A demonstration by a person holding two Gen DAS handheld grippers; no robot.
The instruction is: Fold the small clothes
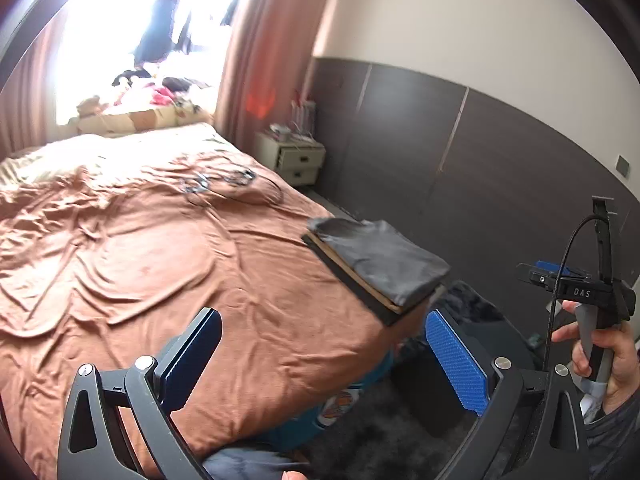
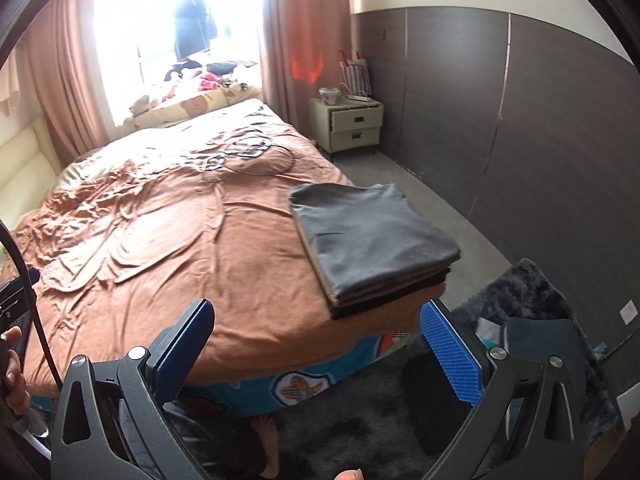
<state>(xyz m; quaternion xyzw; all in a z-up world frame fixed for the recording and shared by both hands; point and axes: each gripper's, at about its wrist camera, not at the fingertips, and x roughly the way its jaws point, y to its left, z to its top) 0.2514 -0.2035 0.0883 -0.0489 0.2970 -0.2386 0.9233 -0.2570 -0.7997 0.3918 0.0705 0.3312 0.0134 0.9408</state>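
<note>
Both tongs hung open over the foot of the bed, the folded clothes stacked at its right corner.

The left tongs [image 1: 320, 354] stood with blue pads wide apart and nothing between them, above the near edge of the bed [image 1: 140, 248], whose wrinkled brown sheet [image 2: 152, 240] lay bare across its left and middle. Cables [image 2: 244, 156] lay on the sheet toward the far edge. At the near right corner sat the stack of folded clothes [image 2: 372, 240], a grey piece on top, tan and black layers beneath, squared to the bed's right edge. The right tongs [image 2: 318, 350] were likewise spread and empty, just before that stack, not touching it. A nightstand [image 2: 354, 126] stood beyond the bed's far right corner.
</note>
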